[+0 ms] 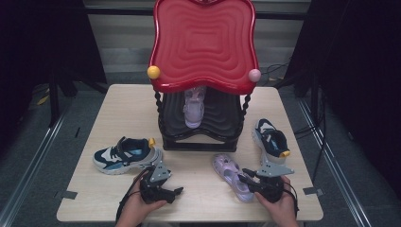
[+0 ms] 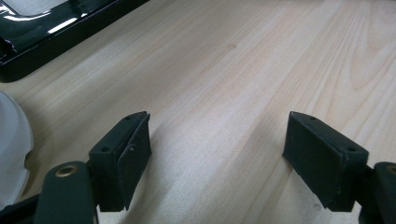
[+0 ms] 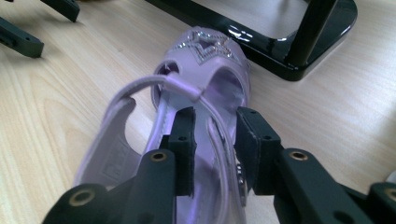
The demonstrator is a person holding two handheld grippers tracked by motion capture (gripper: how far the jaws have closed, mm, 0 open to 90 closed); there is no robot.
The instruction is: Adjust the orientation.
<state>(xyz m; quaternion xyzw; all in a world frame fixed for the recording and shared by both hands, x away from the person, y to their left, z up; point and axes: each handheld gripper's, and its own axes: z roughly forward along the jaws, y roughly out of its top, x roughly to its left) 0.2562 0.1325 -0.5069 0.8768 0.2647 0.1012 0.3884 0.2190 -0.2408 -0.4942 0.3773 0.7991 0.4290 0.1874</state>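
Right tool (image 3: 212, 135) was down over the lilac plastic sandal with the glittery star toe (image 3: 205, 70), jaws narrowed around its thin strap, pads just beside it; I couldn't confirm a pinch. The sandal lay on the pale wooden surface (image 2: 243, 70) in front of the black-and-red two-tier shoe rack (image 1: 203, 42), its twin on the lower shelf. I judged it light, and the strap floppy and slick; the stiffer side wall seemed the better hold. Right hand low, tool angled along the sandal. Left tool (image 2: 217, 154) rested wide open and empty beside the navy-and-white sneaker (image 1: 125, 153).
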